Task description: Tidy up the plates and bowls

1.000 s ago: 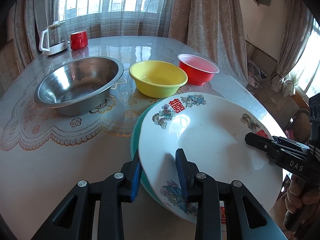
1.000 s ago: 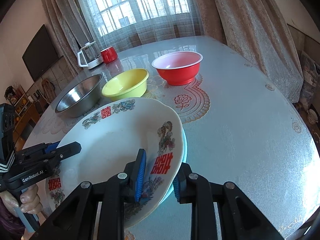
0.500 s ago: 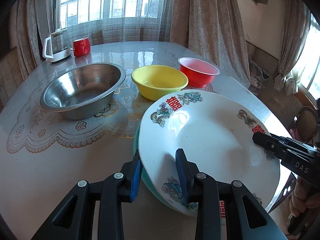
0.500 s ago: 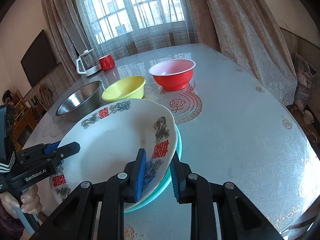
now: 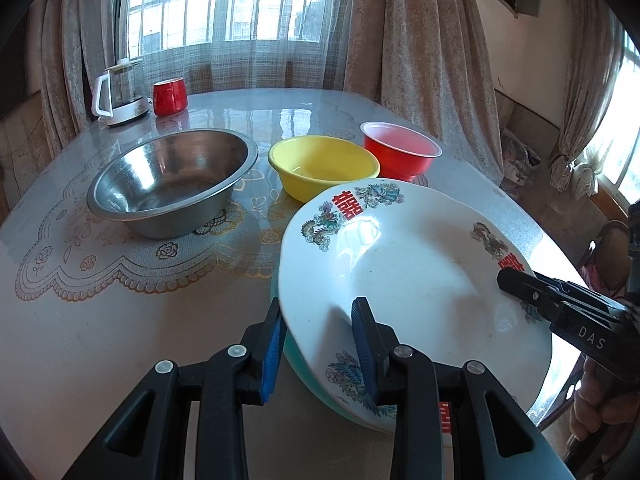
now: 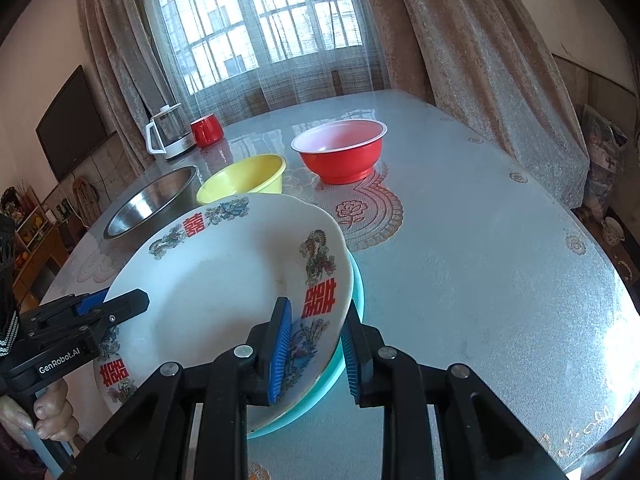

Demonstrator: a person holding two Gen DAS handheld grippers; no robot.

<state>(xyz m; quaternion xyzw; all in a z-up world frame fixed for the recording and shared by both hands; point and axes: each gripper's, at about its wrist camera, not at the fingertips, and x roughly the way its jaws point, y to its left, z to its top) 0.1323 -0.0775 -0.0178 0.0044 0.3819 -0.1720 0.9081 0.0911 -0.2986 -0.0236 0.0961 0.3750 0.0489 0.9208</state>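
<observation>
Two plates, a white plate (image 5: pixel 408 276) stacked on a teal plate (image 6: pixel 344 364), are pinched at opposite rims by the left gripper (image 5: pixel 318 344) and right gripper (image 6: pixel 316 350). Three bowls stand beyond on the table (image 6: pixel 480 248): steel bowl (image 5: pixel 172 186), yellow bowl (image 5: pixel 324 166), red bowl (image 5: pixel 400 154).

Daylight floods from the window (image 5: pixel 236 4) ahead, glaring off the table (image 6: pixel 500 280); fisheye edges curve into dark corners.

Both tools were black plastic with blue ribbed pads (image 5: pixel 272 354) and silver screws; the right tool (image 5: pixel 532 298) read "DAS", the left tool (image 6: pixel 116 306) "GenRobot.AI".
</observation>
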